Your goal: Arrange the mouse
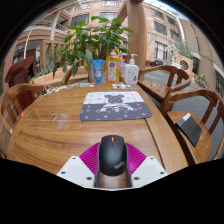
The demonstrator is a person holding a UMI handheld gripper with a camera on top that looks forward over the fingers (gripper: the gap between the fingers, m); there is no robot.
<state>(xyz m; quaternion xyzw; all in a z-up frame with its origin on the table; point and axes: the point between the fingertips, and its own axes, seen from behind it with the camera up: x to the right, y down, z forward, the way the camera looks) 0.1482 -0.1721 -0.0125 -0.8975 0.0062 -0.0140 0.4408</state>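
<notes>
Gripper view, scanning left to right

Far left: dark wooden armchair [20,72] pulled up at the edge of the round, pale-grained wooden desk [50,125]. Behind the desk, a leafy green potted plant [88,38]; just right of its base, a blue can [98,70] and a white pump bottle [130,72], standing close together at the far rim

Centre of the desk: rectangular grey-and-white patterned mouse mat [115,105], lying flat, nothing on it. Well beyond the claw

Near field: claw [112,160] with the black, rounded computer mouse [112,153] between its two fingers; magenta pads hug both flanks with no gap visible, so I judge the claw closed on the mouse. Whether the mouse is lifted or resting on the desk cannot be told from this view

Right: a dark flat rectangular object [187,128] near the desk's rim, then curved wooden chair arms [200,105] past it

Step in hand (judgement): carry the mouse forward to the mat. To do it well:
- keep the grip even on both flanks; the shell is smooth and tapered, so it could squirt forward if squeezed harder
- travel straight ahead and low, keeping the mouse level
- aim for the mat's middle, long axis in line with the mat's short side
- set it down flat before letting the fingers part, then back out along the same line to avoid nudging it
</notes>
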